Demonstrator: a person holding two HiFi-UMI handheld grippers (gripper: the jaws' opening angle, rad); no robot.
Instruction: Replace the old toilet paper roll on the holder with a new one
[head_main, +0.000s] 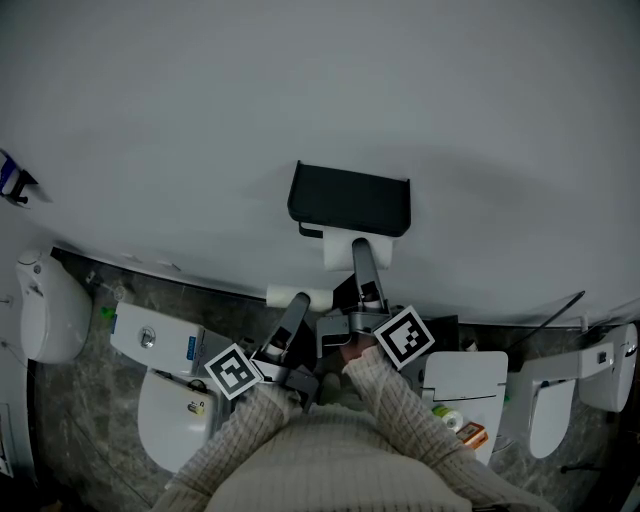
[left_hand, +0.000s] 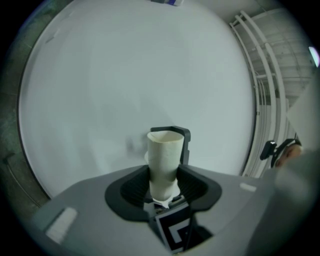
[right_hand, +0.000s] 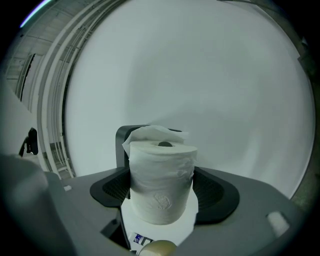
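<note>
The black paper holder (head_main: 350, 198) is fixed to the white wall, and no roll hangs on it. My right gripper (head_main: 362, 262) is shut on a full white toilet paper roll (head_main: 343, 254), which it holds just under the holder. In the right gripper view the roll (right_hand: 161, 182) stands between the jaws (right_hand: 160, 175), a loose sheet lifted at its top. My left gripper (head_main: 297, 302), lower and to the left, is shut on the bare cardboard tube (head_main: 296, 296). The tube (left_hand: 164, 162) stands upright in the left gripper (left_hand: 167, 155) in its own view.
Below the wall, white toilets stand on a dark stone floor: one at the far left (head_main: 45, 305), one under my left arm (head_main: 165, 400), others at the right (head_main: 465, 385) (head_main: 560, 395). White grab rails (left_hand: 260, 75) run along the wall at the right.
</note>
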